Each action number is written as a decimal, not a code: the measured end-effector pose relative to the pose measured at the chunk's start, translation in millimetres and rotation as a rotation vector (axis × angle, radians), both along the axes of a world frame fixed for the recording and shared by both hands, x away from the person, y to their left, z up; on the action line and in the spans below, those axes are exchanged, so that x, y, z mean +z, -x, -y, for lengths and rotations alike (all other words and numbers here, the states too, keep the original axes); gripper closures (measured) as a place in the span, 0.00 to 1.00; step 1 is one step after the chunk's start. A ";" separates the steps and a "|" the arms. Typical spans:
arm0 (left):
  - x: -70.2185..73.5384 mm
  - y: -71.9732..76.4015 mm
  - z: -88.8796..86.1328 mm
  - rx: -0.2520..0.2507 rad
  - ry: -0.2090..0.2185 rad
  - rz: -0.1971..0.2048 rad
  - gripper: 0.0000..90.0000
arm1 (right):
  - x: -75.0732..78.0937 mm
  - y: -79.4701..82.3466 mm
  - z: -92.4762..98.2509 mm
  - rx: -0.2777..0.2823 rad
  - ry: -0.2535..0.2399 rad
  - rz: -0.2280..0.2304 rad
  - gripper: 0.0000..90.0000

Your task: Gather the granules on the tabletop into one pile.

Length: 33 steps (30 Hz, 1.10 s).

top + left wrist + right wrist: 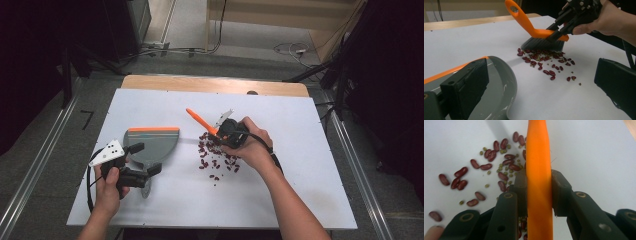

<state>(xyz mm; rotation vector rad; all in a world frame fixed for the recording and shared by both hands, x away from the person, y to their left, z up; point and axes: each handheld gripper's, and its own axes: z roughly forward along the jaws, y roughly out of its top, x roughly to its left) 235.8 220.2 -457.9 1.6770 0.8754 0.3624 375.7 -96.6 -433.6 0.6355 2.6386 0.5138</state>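
Left gripper [142, 159], jaws apart, straddles the grey, orange-edged dustpan [152, 142] without visibly clamping it. Right of it, red beans [217, 160] and small green ones lie scattered. Right gripper [227, 132] clamps the orange brush [536, 33], bristles touching the beans.

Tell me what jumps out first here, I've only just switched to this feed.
The orange brush stands out first, clamped in the right gripper at mid-table, its grey bristles down at the far edge of a scatter of red beans mixed with small green ones. To their left lies the grey dustpan with an orange lip, and the left gripper sits at its near end.
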 end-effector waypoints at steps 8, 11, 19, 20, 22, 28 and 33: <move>-0.4 0.0 0.1 0.002 0.003 -0.004 0.00 | 15.1 -13.3 -0.8 -0.010 -0.039 0.042 0.77; 0.0 -0.1 -1.2 0.005 0.007 -0.003 0.00 | 11.5 -25.7 -12.3 -0.010 -0.018 0.087 0.77; 0.1 -0.2 -3.6 0.004 0.015 -0.004 0.00 | -3.0 -41.3 -28.8 -0.023 -0.040 0.043 0.77; -0.5 -0.7 -3.6 0.003 0.011 -0.003 0.00 | -3.6 -33.9 -33.5 0.001 -0.005 0.025 0.77; -0.8 -1.0 -3.5 0.003 0.009 -0.004 0.00 | -4.2 -27.4 -33.9 0.040 0.007 0.025 0.77; -0.3 0.2 -1.2 0.005 0.011 -0.005 0.00 | -3.0 -15.2 -26.0 0.081 -0.016 0.005 0.77; -0.8 0.5 0.5 0.005 0.013 -0.010 0.00 | 5.1 -7.3 -15.7 0.087 -0.054 0.011 0.77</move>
